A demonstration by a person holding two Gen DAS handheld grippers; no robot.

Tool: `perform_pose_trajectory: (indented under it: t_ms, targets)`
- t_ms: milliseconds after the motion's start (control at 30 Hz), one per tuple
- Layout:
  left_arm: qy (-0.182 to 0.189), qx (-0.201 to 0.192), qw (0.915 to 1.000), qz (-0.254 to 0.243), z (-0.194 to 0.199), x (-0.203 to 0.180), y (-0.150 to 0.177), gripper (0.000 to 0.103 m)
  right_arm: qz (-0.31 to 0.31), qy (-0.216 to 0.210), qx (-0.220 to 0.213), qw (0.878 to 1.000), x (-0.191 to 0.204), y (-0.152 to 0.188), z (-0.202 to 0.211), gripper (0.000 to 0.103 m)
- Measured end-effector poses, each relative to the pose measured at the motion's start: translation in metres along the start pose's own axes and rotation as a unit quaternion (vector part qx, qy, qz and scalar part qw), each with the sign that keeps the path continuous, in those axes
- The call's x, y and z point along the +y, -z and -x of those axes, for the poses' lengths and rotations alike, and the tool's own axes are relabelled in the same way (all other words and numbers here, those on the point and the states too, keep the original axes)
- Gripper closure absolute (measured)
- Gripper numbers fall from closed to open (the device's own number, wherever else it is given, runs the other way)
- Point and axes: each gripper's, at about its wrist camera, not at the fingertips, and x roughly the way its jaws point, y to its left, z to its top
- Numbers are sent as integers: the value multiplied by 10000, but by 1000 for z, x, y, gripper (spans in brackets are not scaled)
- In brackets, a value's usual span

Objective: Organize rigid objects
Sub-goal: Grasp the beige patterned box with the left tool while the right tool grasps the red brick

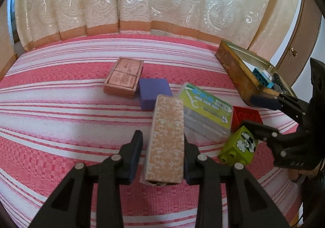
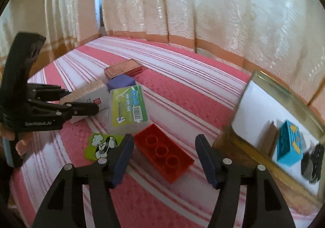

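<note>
My left gripper (image 1: 162, 140) is shut on a long tan patterned box (image 1: 166, 138), held by its long sides over the striped bed cover; the right wrist view shows the same gripper (image 2: 81, 101) and box (image 2: 89, 90). My right gripper (image 2: 164, 138) is open, its fingers spread either side of a red brick (image 2: 162, 152) lying studs-down, without touching it. In the left wrist view that gripper (image 1: 262, 115) sits between the red brick (image 1: 246, 116) and the tin (image 1: 233, 69). The open tin (image 2: 288, 96) holds a blue brick (image 2: 289, 146) and a dark item (image 2: 313, 163).
On the cover lie a green picture brick (image 2: 101, 144), a clear case with a green label (image 2: 128, 108), a purple block (image 1: 153, 93) and a brown wooden box (image 1: 122, 75). A hand (image 2: 20, 144) holds the left tool. Curtains hang behind the bed.
</note>
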Motion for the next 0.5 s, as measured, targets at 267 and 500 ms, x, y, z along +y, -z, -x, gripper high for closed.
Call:
perform_pose_trajectory:
  t_ms: [267,500]
  targets:
    - [-95,-6,10000,-27,0,-2,0,69,-255,-326,104,9991,-16,8,1,46]
    - [-261,-22,9996,42,-2,-4,-1,69,-125,-357,408,9985,-12,7,-11,56]
